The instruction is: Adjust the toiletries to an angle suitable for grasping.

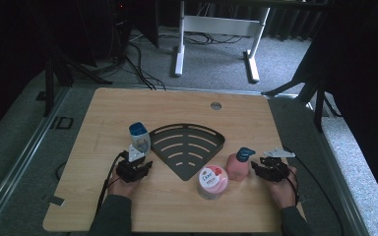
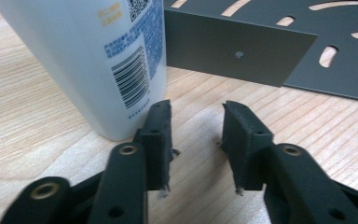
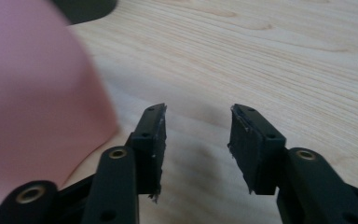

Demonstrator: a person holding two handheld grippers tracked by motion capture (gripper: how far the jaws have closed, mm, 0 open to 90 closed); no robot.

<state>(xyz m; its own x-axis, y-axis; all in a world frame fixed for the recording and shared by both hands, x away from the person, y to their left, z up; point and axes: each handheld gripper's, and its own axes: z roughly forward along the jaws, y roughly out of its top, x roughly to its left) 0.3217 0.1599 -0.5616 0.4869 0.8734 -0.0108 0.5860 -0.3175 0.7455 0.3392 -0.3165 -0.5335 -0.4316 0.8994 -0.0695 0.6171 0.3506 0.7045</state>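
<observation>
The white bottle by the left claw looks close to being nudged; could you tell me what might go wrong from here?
The left claw is open, with the white bottle beside one finger, not between them; closing might tip it. The right claw likewise sits beside the pink bottle, so it could push that over.

Wooden table (image 1: pixel 103 206) with four things on it.
A white bottle (image 1: pixel 140 137) stands just ahead of the left gripper (image 1: pixel 137 167), a pink bottle (image 1: pixel 238 164) just beside the right gripper (image 1: pixel 262 168); between the grippers lie a dark slotted tray (image 1: pixel 187 147) and a pink-lidded jar (image 1: pixel 212 182).
</observation>
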